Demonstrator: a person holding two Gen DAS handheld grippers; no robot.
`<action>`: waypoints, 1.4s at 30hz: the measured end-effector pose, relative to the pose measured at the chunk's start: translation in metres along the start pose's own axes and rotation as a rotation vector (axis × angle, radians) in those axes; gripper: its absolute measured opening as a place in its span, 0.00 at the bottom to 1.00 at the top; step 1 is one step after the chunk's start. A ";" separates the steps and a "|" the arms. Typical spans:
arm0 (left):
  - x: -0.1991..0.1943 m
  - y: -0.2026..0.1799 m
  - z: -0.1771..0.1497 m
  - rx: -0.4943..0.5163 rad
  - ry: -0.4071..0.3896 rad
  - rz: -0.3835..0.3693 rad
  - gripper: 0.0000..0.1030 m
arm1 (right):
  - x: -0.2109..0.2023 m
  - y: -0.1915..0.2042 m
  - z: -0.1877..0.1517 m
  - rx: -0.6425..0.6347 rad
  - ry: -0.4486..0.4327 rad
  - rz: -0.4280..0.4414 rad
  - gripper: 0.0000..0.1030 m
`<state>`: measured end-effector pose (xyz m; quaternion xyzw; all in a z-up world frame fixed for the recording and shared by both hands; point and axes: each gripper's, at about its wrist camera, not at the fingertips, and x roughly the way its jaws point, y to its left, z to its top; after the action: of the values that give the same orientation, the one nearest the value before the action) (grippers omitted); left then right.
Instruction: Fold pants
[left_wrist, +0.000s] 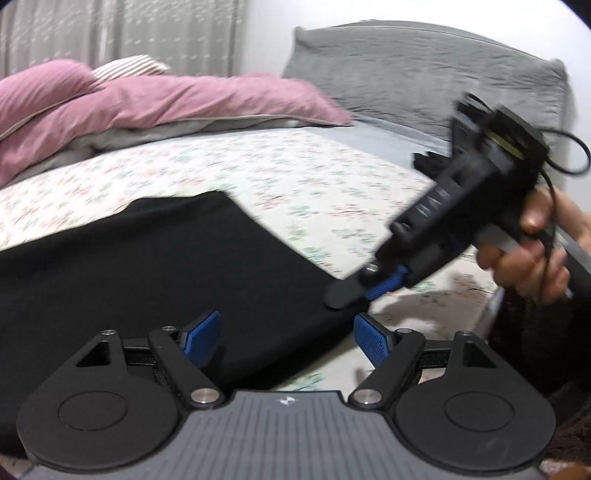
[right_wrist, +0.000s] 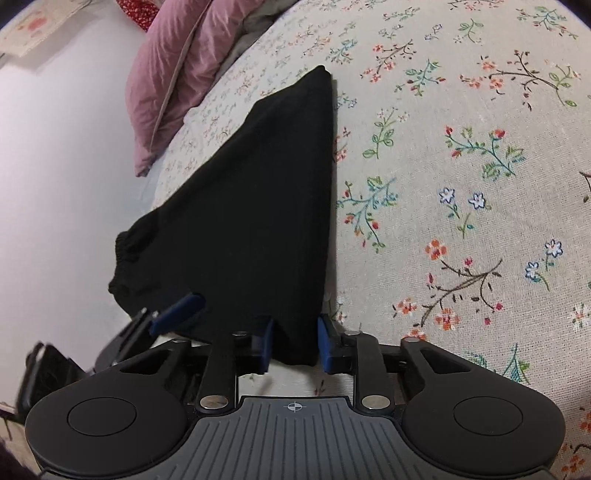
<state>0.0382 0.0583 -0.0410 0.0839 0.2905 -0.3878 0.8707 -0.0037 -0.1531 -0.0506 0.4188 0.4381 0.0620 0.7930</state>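
Over on the far left, a crumpled pink duvet (left_wrist: 147, 103) is heaped at the back of the bed, a striped cushion (left_wrist: 125, 68) peeping over it, with a pale curtain (left_wrist: 122, 33) hanging behind. Below that, the black pants (left_wrist: 140, 258) lie flat on the floral bedsheet (left_wrist: 295, 177), already folded into a long dark slab that runs from the left edge of the left wrist view toward the near centre.

Here is the left gripper (left_wrist: 286, 341), low over the near end of the pants, its blue pads spread wide apart. The cloth lies beneath and between them, but neither pad presses on it, so nothing is held on this side.

Moving right, the right gripper (left_wrist: 349, 295) comes in at a slant, tips down on the pants' near corner, blurred in this view. Its own camera settles the matter: the right gripper's (right_wrist: 295, 345) blue pads sit close on either side of a bunched corner of the black pants (right_wrist: 258, 206), clamped on the fabric. From there the pants stretch away to a narrow far end, with the gathered elastic waistband (right_wrist: 123, 254) on their left edge.

Further right, a hand (left_wrist: 532, 254) grips the right tool's handle, a black cable (left_wrist: 569, 158) looping above it. Behind, a grey pillow (left_wrist: 424, 70) leans against the wall.
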 end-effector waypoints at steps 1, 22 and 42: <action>0.002 -0.003 0.002 0.012 -0.005 -0.007 0.98 | -0.002 0.003 0.001 -0.006 0.001 0.008 0.20; 0.049 -0.023 0.010 0.073 0.021 0.294 0.46 | -0.009 0.027 0.048 -0.187 -0.074 -0.015 0.43; 0.050 -0.023 0.003 0.043 0.030 0.273 0.48 | 0.079 -0.013 0.150 -0.148 -0.178 0.010 0.28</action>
<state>0.0499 0.0102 -0.0649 0.1472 0.2808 -0.2707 0.9089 0.1527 -0.2157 -0.0707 0.3652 0.3581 0.0606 0.8572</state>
